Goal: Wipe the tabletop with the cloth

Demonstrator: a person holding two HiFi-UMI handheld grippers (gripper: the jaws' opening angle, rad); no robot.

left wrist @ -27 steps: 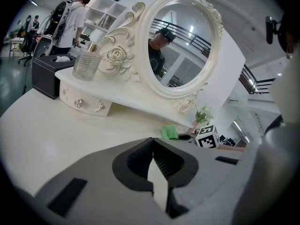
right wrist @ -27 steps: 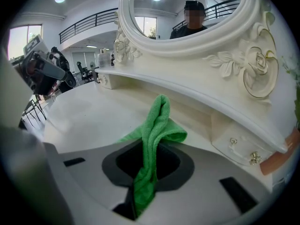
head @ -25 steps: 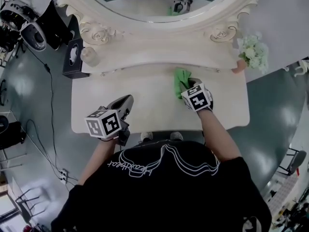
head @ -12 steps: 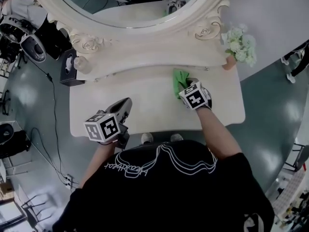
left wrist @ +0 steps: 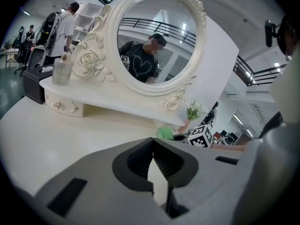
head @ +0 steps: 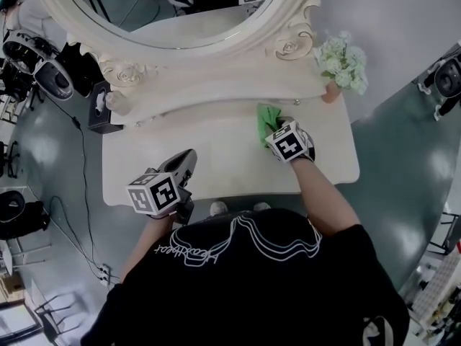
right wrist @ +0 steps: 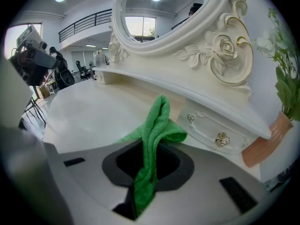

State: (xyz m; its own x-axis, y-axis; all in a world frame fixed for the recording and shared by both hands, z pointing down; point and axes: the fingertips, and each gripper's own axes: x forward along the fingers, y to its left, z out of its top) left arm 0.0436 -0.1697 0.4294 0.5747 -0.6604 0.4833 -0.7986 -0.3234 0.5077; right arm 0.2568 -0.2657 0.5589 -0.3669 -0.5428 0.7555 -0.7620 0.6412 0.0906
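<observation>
A green cloth (head: 267, 120) lies bunched on the cream tabletop (head: 216, 157), close to the raised drawer shelf (head: 216, 92) at the back. My right gripper (head: 278, 130) is shut on the cloth, and a fold (right wrist: 158, 121) runs up between its jaws and flops forward onto the table. My left gripper (head: 183, 163) hovers over the table's front left, jaws closed together with nothing in them. In the left gripper view the cloth (left wrist: 165, 133) and the right gripper's marker cube (left wrist: 200, 136) show far to the right.
An oval mirror (head: 173, 13) in an ornate frame stands on the shelf. A vase of pale flowers (head: 338, 63) sits at the back right corner. A glass jar (head: 117, 101) and a black tissue box (head: 97, 108) are at the back left. A small drawer knob (right wrist: 222, 138) is just beyond the cloth.
The head view has swung, so the table sits further left in the picture. Both grippers keep almost the same spots on the table; the right one stays shut on the cloth.
</observation>
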